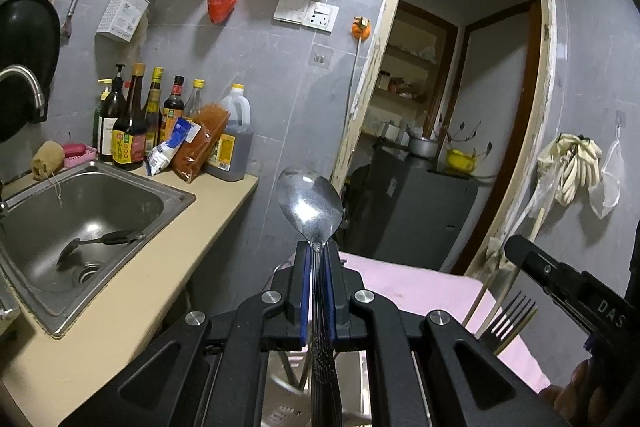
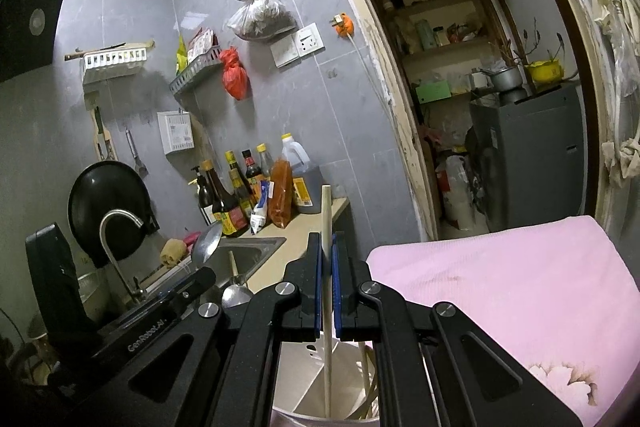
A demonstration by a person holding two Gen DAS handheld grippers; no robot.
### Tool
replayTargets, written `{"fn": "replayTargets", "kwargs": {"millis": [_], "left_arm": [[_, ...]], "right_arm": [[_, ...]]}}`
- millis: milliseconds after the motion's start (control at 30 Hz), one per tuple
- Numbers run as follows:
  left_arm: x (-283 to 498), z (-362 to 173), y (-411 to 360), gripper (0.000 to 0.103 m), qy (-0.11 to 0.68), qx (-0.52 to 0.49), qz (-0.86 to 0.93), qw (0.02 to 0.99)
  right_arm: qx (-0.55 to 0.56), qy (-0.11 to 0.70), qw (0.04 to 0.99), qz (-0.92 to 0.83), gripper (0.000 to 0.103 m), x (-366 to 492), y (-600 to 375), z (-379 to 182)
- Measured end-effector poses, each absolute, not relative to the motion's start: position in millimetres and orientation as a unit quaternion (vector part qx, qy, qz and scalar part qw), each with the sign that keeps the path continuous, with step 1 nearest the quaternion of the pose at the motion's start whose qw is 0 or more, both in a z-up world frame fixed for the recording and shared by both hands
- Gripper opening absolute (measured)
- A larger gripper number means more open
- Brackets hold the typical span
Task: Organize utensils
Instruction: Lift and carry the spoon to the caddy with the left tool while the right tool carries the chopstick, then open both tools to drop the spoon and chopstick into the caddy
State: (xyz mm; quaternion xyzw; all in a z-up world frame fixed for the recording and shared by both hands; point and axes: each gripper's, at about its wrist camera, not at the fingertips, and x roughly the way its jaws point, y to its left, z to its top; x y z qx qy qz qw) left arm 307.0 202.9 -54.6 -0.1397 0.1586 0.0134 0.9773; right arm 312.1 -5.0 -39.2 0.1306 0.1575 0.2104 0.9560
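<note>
My left gripper [image 1: 318,251] is shut on the handle of a metal spoon [image 1: 310,203], whose bowl stands upright above the blue pads. From the right wrist view, the left gripper [image 2: 200,277] and its spoon [image 2: 206,243] sit at the left. My right gripper [image 2: 327,239] is shut on a wooden chopstick [image 2: 326,211] that runs down into a white utensil holder [image 2: 316,383] with a divider. The right gripper [image 1: 520,251] enters the left wrist view at the right edge, above a fork [image 1: 512,311] standing tines up.
A steel sink [image 1: 172,203] with a dark ladle [image 1: 100,241] lies left, beside a beige counter [image 1: 120,299] with sauce bottles [image 1: 128,131]. A pink cloth [image 2: 500,287] covers a surface to the right. A faucet [image 2: 116,227] and an open doorway [image 2: 480,107] are ahead.
</note>
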Motion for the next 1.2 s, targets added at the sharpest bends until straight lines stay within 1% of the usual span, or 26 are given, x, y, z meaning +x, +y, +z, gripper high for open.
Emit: {"fn": "replayTargets", "kwargs": {"millis": [167,700,1000,1200], "left_arm": [[304.0,-57.0,206.0,0.007,0.172,-0.144,0.008,0.975],[305.4,-48.7,210.5,0.006,0.174,-0.161,-0.003,0.971],[304.5,-20.4,209.0,0.006,0.129,-0.161,0.011,0.978],[313.9,-31.8,199.3,0.006,0.117,-0.153,0.017,0.981]], "right_arm": [[0.131,0.161,0.957,0.204,0.005,309.3,-3.4,-39.4],[0.148,0.159,0.955,0.201,0.005,301.9,-6.3,-43.3],[0.153,0.146,0.955,0.208,0.005,304.4,-7.3,-36.1],[0.152,0.146,0.955,0.209,0.005,304.5,-5.4,-36.9]]}}
